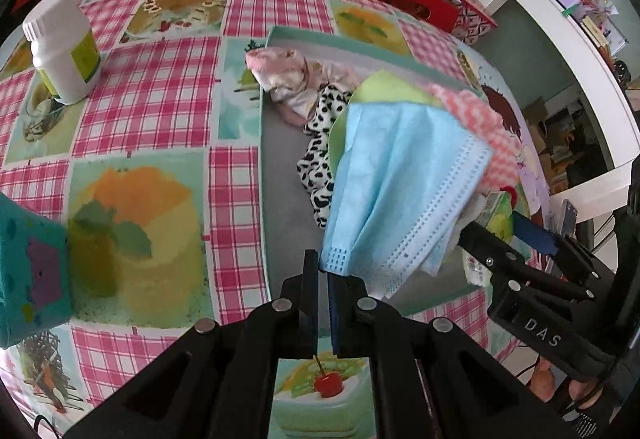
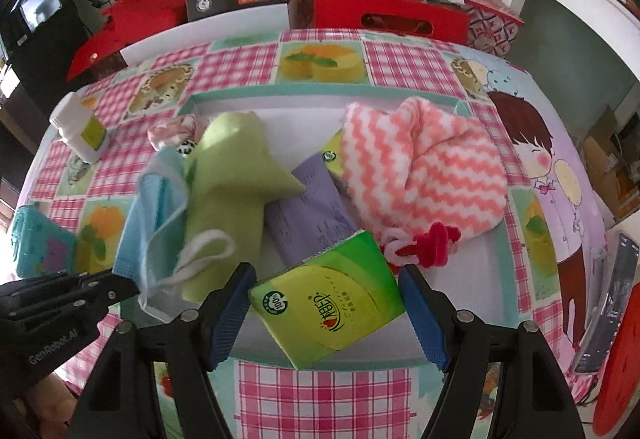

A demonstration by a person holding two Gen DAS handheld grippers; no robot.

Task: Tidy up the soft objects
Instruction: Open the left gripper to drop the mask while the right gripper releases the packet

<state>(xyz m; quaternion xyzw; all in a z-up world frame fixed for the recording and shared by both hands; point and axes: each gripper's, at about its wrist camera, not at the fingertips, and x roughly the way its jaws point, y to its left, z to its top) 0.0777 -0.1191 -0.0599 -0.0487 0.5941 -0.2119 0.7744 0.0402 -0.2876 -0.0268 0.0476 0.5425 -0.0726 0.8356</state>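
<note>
The left gripper (image 1: 323, 279) pinches the blue mask (image 1: 400, 183) above the tray (image 2: 280, 95); the right gripper (image 2: 326, 315) (jaws wide) brackets the tissue pack (image 2: 326, 303), its long axis crosswise.

Black tool (image 2: 326, 313) with blue pads (image 2: 230, 309), silver screws.

Two close wrist views — shared tray (image 1: 280, 175)
</note>
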